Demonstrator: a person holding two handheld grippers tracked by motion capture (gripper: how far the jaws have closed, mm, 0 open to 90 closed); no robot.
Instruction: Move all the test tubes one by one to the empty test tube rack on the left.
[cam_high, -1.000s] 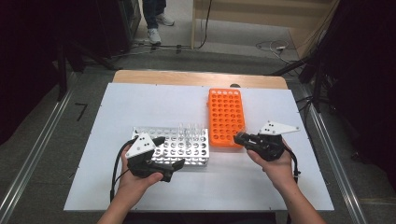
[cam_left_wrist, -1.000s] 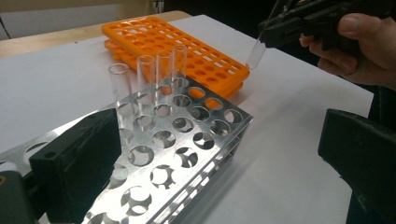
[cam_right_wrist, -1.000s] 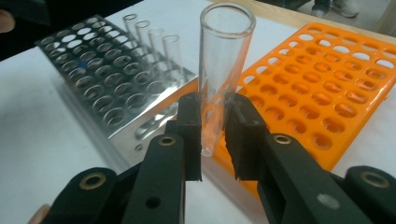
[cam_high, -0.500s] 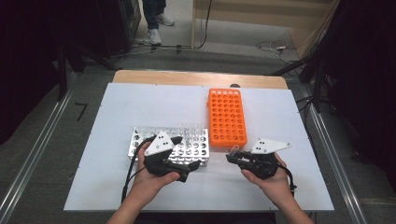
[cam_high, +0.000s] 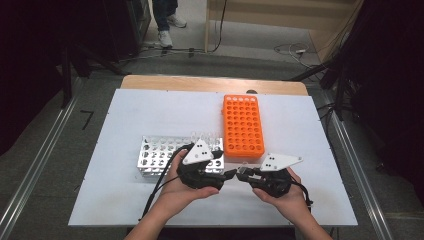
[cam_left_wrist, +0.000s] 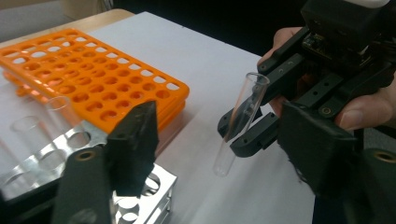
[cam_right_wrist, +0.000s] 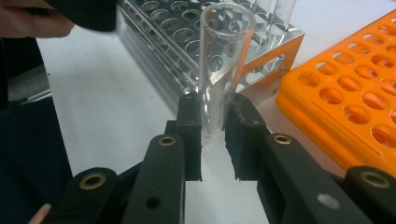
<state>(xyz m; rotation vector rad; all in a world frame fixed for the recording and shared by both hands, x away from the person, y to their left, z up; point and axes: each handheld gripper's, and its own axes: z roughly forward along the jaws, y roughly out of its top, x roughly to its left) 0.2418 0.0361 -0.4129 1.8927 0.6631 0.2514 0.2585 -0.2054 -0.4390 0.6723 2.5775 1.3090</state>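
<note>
My right gripper (cam_right_wrist: 212, 109) is shut on a clear glass test tube (cam_right_wrist: 223, 65), held near its closed end with the open mouth up. In the left gripper view the same tube (cam_left_wrist: 240, 116) stands tilted in the right gripper's jaws, ahead of my left gripper (cam_left_wrist: 217, 135). The left jaws have just been closing; they flank the tube and do not press on it. From above, the left gripper (cam_high: 226, 175) and right gripper (cam_high: 243, 173) meet tip to tip in front of the orange rack (cam_high: 243, 125) and beside the metal rack (cam_high: 155, 155).
A few empty glass tubes (cam_high: 205, 137) stand in the metal rack's right end. The white table sheet (cam_high: 150, 110) is bare behind the racks and at the far right. A person's feet (cam_high: 167, 22) stand on the floor beyond the table.
The left gripper moved right from over the metal rack and its jaws narrowed. The right gripper carried the tube left and toward the front, until the two grippers met.
</note>
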